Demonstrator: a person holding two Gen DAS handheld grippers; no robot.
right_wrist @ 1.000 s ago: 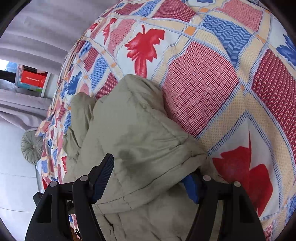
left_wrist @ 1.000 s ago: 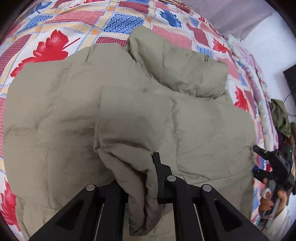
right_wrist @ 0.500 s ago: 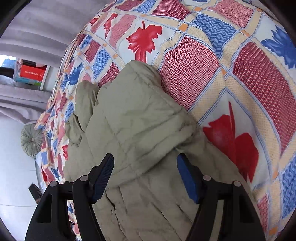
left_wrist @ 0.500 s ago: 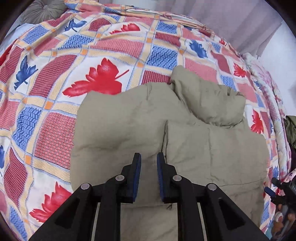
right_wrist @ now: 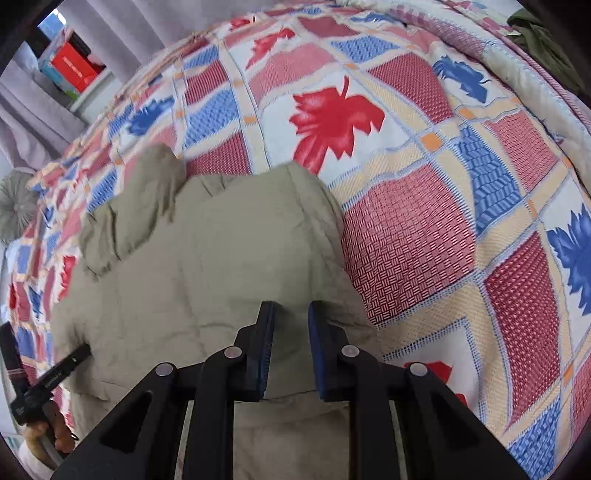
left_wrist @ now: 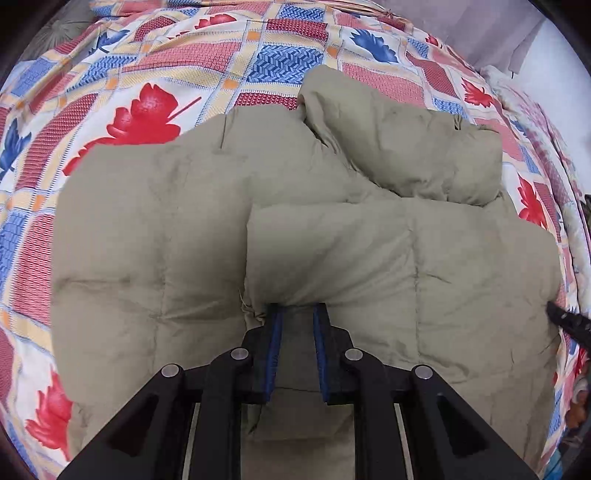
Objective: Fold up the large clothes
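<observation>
A khaki quilted jacket (left_wrist: 147,258) lies flat on the patterned bed cover (left_wrist: 147,74), its hood (left_wrist: 406,147) bunched at the far end. One sleeve (left_wrist: 369,251) is folded across the body. My left gripper (left_wrist: 297,312) points down, its tips at the sleeve's cuff edge, the jaws a narrow gap apart with nothing pinched. In the right wrist view the jacket (right_wrist: 203,277) fills the lower left. My right gripper (right_wrist: 290,306) hovers over its near right side. Its jaws are closing. I see the jacket through the gap, with no fabric gripped.
The bed cover (right_wrist: 424,240) spreads to the right of the jacket. A round grey cushion (right_wrist: 14,210) lies at the far left and a red box (right_wrist: 74,66) stands by the curtains. An olive garment (right_wrist: 535,33) hangs over the bed's far edge. A hand (right_wrist: 55,435) holds the left gripper.
My left gripper let go of the sleeve, drew back, then came down to the cuff. The right jaws lifted off the jacket's side, rolled and narrowed from wide to a small gap.
</observation>
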